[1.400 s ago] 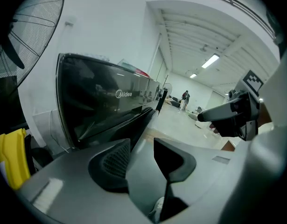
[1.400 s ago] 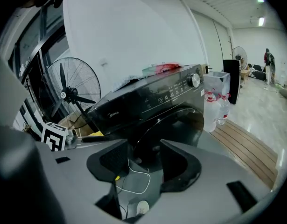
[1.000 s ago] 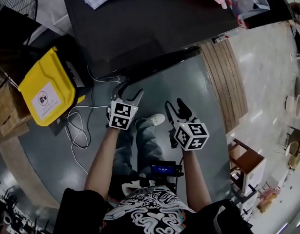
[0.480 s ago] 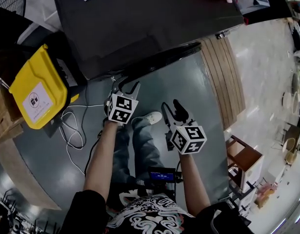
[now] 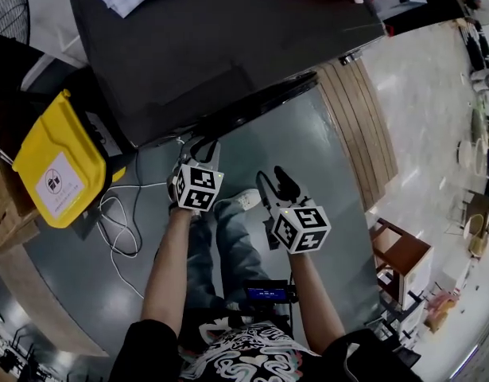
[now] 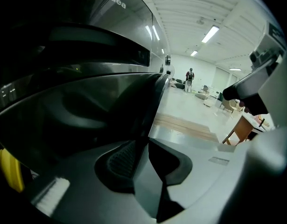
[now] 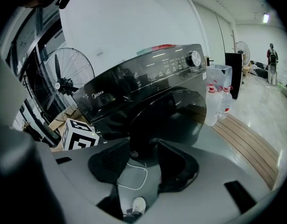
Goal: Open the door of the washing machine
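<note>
The black washing machine fills the top of the head view, its round door facing the floor side. My left gripper is at the door's left rim. In the left gripper view the door's dark edge runs down between the pads, and the jaws are closing and pinch it. My right gripper hangs to the right, short of the door. Its jaws are closing slowly but stand wide, with only floor and cable behind the gap.
A yellow bin and white cables lie left of the machine. Wooden boards run along its right, with a wooden stool beyond. A bag of water bottles stands by the machine. My shoe is below the grippers.
Both grippers have come down a little toward the door. The left jaws, wide apart before, have drawn together at the door's rim. The right jaws look about the same.
</note>
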